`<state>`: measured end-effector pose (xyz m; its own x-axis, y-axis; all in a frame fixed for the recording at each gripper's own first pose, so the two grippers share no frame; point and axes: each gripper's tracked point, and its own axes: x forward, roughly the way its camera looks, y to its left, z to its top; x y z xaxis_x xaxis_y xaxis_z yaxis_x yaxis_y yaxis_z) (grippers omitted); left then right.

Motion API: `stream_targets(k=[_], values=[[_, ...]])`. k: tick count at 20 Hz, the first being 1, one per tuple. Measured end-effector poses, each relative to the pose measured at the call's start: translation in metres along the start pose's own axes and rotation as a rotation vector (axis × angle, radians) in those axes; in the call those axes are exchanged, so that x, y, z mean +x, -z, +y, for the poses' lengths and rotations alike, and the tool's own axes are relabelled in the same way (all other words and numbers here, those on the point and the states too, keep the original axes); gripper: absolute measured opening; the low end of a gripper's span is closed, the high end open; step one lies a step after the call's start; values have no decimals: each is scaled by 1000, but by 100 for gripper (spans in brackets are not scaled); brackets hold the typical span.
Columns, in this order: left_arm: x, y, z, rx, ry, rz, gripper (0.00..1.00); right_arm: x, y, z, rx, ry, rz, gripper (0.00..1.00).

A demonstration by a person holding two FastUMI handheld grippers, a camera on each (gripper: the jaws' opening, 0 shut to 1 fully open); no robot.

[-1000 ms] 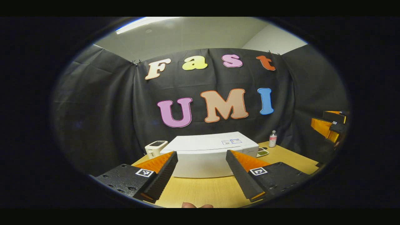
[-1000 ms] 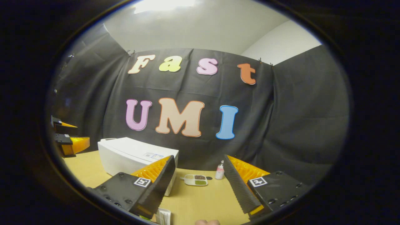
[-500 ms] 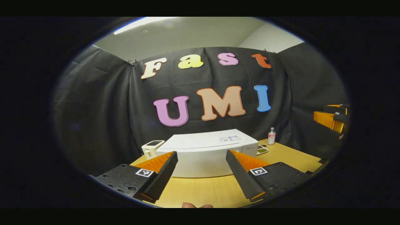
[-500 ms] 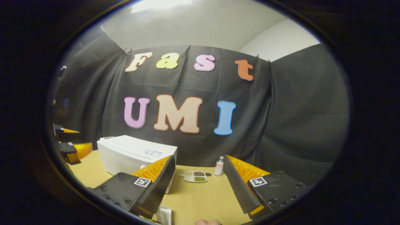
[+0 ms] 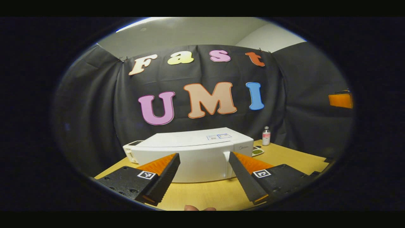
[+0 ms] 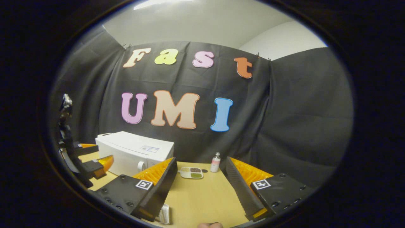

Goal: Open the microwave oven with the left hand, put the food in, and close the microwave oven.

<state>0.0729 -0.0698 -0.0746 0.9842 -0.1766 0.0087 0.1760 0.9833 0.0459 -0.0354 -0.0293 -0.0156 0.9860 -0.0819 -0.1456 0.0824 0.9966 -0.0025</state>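
Note:
The white microwave oven [image 5: 190,152] stands shut on the wooden table [image 5: 215,193], its door handle [image 5: 226,163] on the right of the front. My left gripper [image 5: 204,177] is open just in front of it, with nothing between its fingers. In the right gripper view the microwave [image 6: 136,150] is at the left with the left gripper [image 6: 98,154] before its front. The food, a small divided tray [image 6: 191,172], lies on the table right of the microwave. My right gripper [image 6: 199,190] is open and empty, well short of the tray.
A small bottle with a pink label [image 6: 215,162] stands beside the tray near the back cloth. A white device [image 5: 133,145] sits behind the microwave's left corner. A white paper item [image 6: 164,213] lies under the right gripper's left finger.
The left gripper has come closer to the microwave's front and swung right, bringing the handle between its fingers' line. The right gripper has tilted a little; both stay open.

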Motion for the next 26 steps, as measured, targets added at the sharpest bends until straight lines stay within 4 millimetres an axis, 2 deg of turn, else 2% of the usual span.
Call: stream_targets(k=[5,8,9,11,13,14,15,18,21,23,25,26], values=[[41,38,-27,-7,59,47,96,-18,1,-21,4,74,38,97],[65,59,-35,-8,78,82,96,-30,5,-35,-24,120,60,97],[73,64,-37,-10,78,92,99,-33,6,-38,-29,132,65,97],[85,78,-41,-6,84,117,96,-38,13,-42,-29,147,90,97],[92,89,-47,8,94,136,96,-41,16,-46,-13,161,110,97],[95,94,-49,14,100,142,99,-41,17,-48,-10,167,114,97],[97,96,-51,18,104,140,96,-42,17,-50,-10,173,113,98],[101,108,-54,17,99,166,94,-41,21,-51,-11,172,126,97],[103,111,-57,2,91,175,92,-39,24,-51,-7,169,137,97],[105,115,-65,4,125,189,78,-36,26,-50,-21,167,140,98],[109,118,-59,19,109,197,63,-34,23,-48,-39,157,131,98],[109,120,-63,18,114,200,41,-34,23,-48,-45,153,129,98]])
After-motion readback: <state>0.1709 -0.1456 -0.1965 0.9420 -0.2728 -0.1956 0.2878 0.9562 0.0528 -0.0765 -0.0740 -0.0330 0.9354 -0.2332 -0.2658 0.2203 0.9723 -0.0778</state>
